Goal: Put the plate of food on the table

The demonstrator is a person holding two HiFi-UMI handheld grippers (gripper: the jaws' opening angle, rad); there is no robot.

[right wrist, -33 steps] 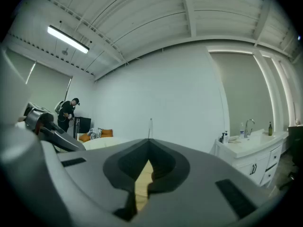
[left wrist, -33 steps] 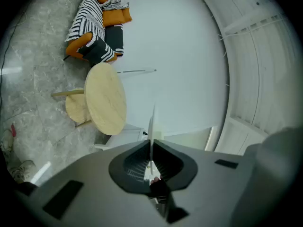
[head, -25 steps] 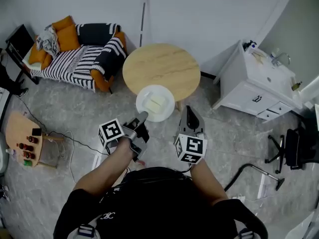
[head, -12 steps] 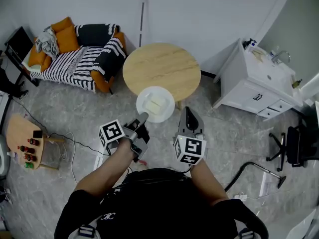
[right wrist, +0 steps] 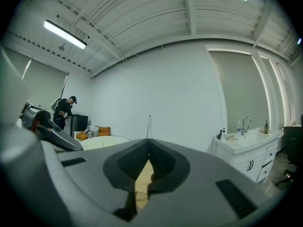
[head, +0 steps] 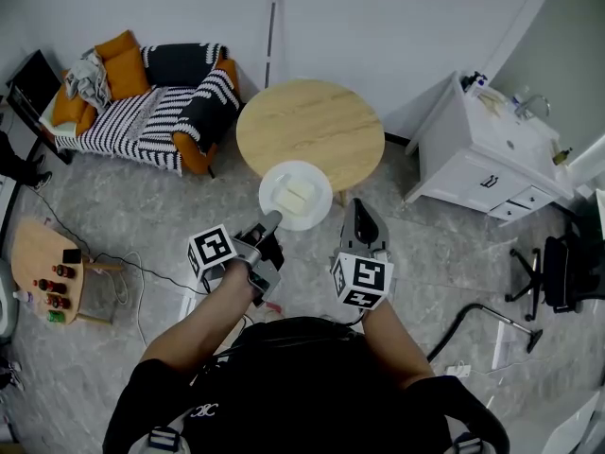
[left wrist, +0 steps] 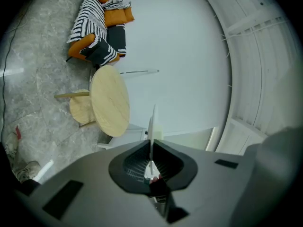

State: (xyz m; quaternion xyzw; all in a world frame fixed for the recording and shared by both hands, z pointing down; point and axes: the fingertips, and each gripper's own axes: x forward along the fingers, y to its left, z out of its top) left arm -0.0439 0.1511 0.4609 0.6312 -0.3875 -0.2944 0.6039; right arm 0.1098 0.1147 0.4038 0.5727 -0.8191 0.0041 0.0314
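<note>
The left gripper (head: pixel 271 221) is clamped on the near rim of the white plate (head: pixel 295 195), which shows edge-on between its jaws in the left gripper view. Pale pieces of food (head: pixel 297 197) lie on the plate. In the head view the plate overlaps the near edge of the round wooden table (head: pixel 310 126). The right gripper (head: pixel 359 211) hangs just beside the plate, its jaws closed together on nothing

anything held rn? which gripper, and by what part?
The left hand-held gripper is clamped on the plate of food, by the rim nearest the person. The right hand-held gripper holds nothing, jaws together.
</note>
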